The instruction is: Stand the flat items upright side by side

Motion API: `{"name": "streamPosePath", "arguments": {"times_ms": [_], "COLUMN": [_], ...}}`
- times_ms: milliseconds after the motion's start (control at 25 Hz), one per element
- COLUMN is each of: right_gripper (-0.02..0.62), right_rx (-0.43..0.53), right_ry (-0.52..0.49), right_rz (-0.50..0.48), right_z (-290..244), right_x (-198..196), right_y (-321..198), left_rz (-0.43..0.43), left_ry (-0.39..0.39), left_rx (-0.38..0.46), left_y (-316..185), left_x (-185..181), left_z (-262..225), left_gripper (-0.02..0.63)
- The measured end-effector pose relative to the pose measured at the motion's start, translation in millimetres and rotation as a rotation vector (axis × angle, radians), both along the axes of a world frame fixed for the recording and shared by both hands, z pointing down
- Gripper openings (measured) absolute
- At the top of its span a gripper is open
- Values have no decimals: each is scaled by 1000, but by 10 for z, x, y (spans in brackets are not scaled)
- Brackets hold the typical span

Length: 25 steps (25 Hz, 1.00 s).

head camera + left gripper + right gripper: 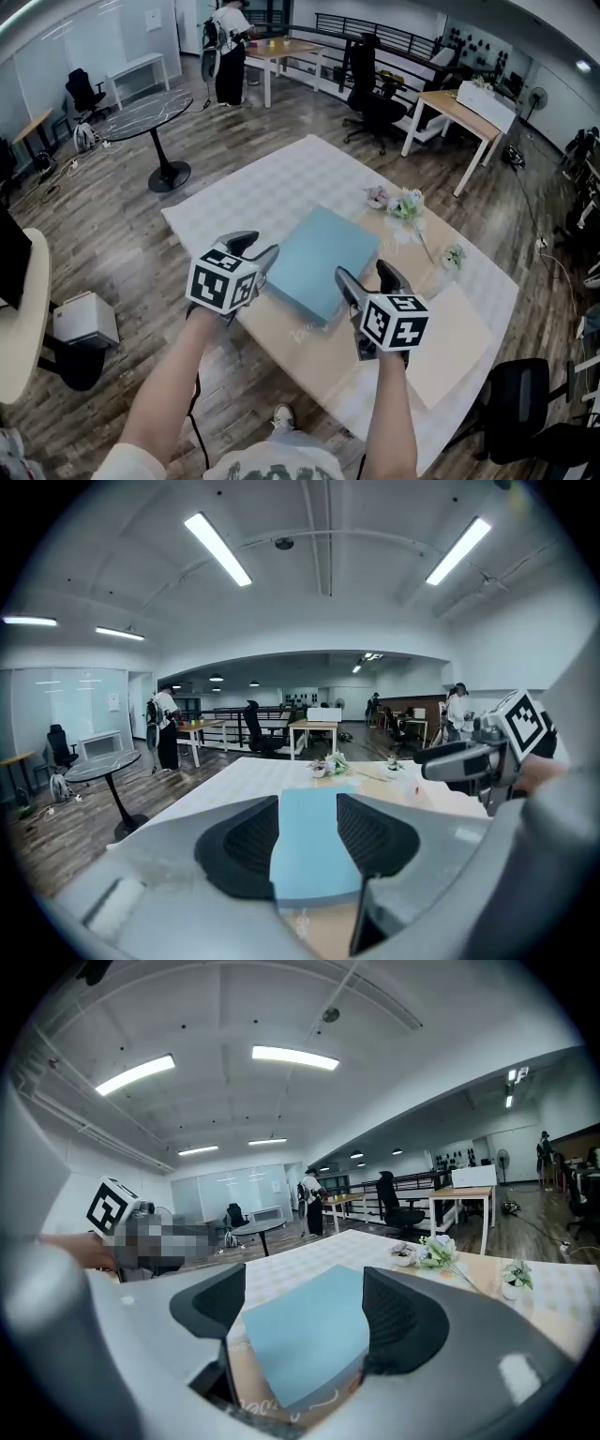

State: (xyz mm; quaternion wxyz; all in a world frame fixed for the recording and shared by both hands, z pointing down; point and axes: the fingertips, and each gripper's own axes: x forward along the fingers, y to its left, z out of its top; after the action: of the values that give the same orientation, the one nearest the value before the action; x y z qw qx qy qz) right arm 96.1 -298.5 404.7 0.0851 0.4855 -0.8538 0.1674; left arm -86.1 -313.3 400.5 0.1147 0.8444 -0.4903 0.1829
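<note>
Nearest the lens, two bare forearms reach forward from the bottom edge of the head view, each carrying a tool. The left gripper [258,246] has smooth grey plastic jaws lined with black ribbed pads. They stand partly apart and grip nothing; its own view shows only the blue slab on the table through the gap. The right gripper [364,272], built the same way, has its jaws spread wider and is also empty-handed, with the slab's near corner visible beyond its pads.

The light blue flat rectangular slab [319,262] has a matte face, crisp edges and a noticeably thick side. It lies flat on the table, turned so that one corner points toward the person, just beyond and between the two sets of jaws. Under it is a pale tan mat [309,349] with faint script lettering near its front edge. A cream flat board [455,333], thin and plain, lies flat on the table to the right of the right gripper.

The table wears a white checked cloth [281,187]. Behind the slab sits a small bunch of white and green artificial flowers [406,203], and a smaller sprig [454,256] lies nearer the right edge.

Around the table runs a wood plank floor [112,225]. A round glass-topped pedestal table [150,117] stands at the left and a black office chair [375,98] further back.
</note>
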Motion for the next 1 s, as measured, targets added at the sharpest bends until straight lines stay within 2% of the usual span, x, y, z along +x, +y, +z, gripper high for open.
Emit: {"name": "streamPosePath", "arguments": {"times_ms": [240, 640, 840, 1000], "right_gripper": [382, 382, 382, 382], "right_rx": [-35, -104, -144, -206], "right_ry": [-13, -33, -20, -32], "right_rz": [45, 130, 181, 236], "right_z": [182, 459, 651, 910], "right_x": [130, 298, 318, 318], "right_y": [-450, -746, -906, -1055], "left_rz": [29, 95, 168, 255], "left_ry": [-21, -39, -38, -22], "left_rx": [-28, -86, -127, -203], "left_y": [-452, -877, -1210, -1493], "left_x": [81, 129, 149, 206], "left_z": [122, 344, 507, 774], "left_gripper": [206, 206, 207, 212]}}
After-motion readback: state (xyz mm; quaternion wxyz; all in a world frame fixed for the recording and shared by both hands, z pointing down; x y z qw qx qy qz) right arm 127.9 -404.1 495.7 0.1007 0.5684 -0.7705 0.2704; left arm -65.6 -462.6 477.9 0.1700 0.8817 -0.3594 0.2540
